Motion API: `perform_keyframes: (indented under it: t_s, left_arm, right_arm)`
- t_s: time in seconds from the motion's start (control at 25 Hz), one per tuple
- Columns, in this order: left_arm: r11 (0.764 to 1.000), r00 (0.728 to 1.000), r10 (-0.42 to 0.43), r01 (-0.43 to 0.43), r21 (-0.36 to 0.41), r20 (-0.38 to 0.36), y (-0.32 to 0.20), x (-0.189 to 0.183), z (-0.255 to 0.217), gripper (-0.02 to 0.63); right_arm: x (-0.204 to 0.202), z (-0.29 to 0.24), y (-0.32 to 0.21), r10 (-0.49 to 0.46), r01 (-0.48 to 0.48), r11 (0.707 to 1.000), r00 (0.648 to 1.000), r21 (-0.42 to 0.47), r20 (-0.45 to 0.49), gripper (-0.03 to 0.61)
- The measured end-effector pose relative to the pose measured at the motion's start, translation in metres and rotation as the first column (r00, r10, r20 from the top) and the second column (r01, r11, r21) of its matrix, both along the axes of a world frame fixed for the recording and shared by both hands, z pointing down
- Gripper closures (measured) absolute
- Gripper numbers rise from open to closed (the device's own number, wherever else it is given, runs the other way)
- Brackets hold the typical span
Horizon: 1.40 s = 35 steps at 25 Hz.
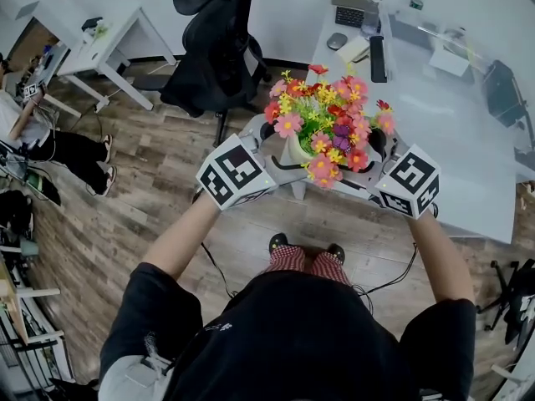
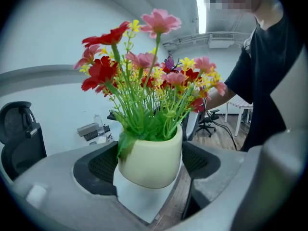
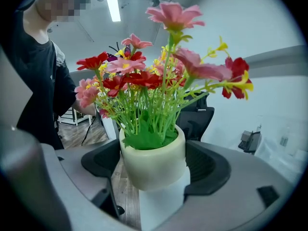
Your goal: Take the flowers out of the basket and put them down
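Note:
A bunch of red, pink and yellow flowers (image 1: 326, 124) stands in a cream pot (image 1: 294, 150), held in the air over the wooden floor at the near left corner of a white table (image 1: 451, 124). My left gripper (image 1: 272, 149) clasps the pot from the left and my right gripper (image 1: 372, 153) from the right. In the left gripper view the pot (image 2: 150, 160) sits tight between the black pads (image 2: 96, 170) of that gripper (image 2: 150, 163). The right gripper view shows the pot (image 3: 153, 162) wedged between the pads (image 3: 207, 170) of the right gripper (image 3: 153, 166). No basket is in view.
A black office chair (image 1: 213, 48) stands just beyond the flowers. On the white table lie a keyboard (image 1: 349, 17), a mouse (image 1: 336, 40) and a black bar (image 1: 378, 57). A white desk (image 1: 100, 48) and a seated person (image 1: 42, 140) are at the left.

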<state>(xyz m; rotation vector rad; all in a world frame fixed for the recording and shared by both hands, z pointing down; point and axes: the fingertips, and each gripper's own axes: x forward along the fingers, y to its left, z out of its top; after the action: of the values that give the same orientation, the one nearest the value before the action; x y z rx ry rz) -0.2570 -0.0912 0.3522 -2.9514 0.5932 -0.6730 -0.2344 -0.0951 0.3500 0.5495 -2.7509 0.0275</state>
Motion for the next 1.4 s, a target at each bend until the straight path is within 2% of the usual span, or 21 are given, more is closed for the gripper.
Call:
perform_keyframes:
  t_s: [0.4,1.4]
  left_arm:
    - [0.999,1.0,0.019,-0.019,-0.039,-0.002,-0.012,0.001,0.016,0.201]
    - [0.996,0.999,0.052,-0.052,-0.076,0.002,-0.029,0.003,0.042,0.201]
  right_arm:
    - [0.001,0.015,-0.012,0.019,-0.019,0.999,1.0,-0.027,-0.004,0.152]
    - [0.003,0.041,-0.028,0.05,-0.052,0.997,0.999,-0.066,-0.019,0.152]
